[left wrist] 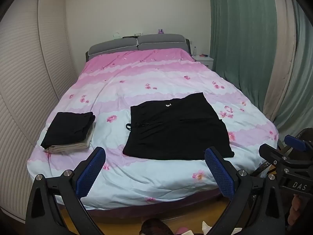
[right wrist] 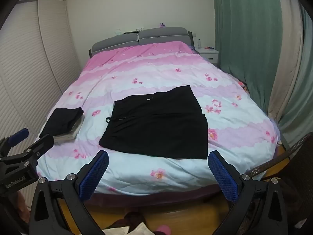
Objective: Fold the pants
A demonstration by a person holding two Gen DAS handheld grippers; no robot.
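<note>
Black pants (left wrist: 176, 129) lie partly folded, flat on the pink and pale blue floral bed cover (left wrist: 156, 176), near the foot of the bed; they also show in the right wrist view (right wrist: 158, 125). A drawstring loop (left wrist: 129, 126) sticks out at their left edge. My left gripper (left wrist: 154, 168) is open and empty, held back from the bed's foot edge. My right gripper (right wrist: 158, 173) is open and empty, also short of the pants. The right gripper shows at the right edge of the left wrist view (left wrist: 289, 152).
A stack of folded clothes, black on beige (left wrist: 68, 133), sits on the bed's left side. A ribbed wardrobe (left wrist: 23, 78) stands left, green curtains (left wrist: 244, 39) right, a white nightstand (left wrist: 203, 59) by the grey headboard (left wrist: 137, 45). Wooden floor lies below.
</note>
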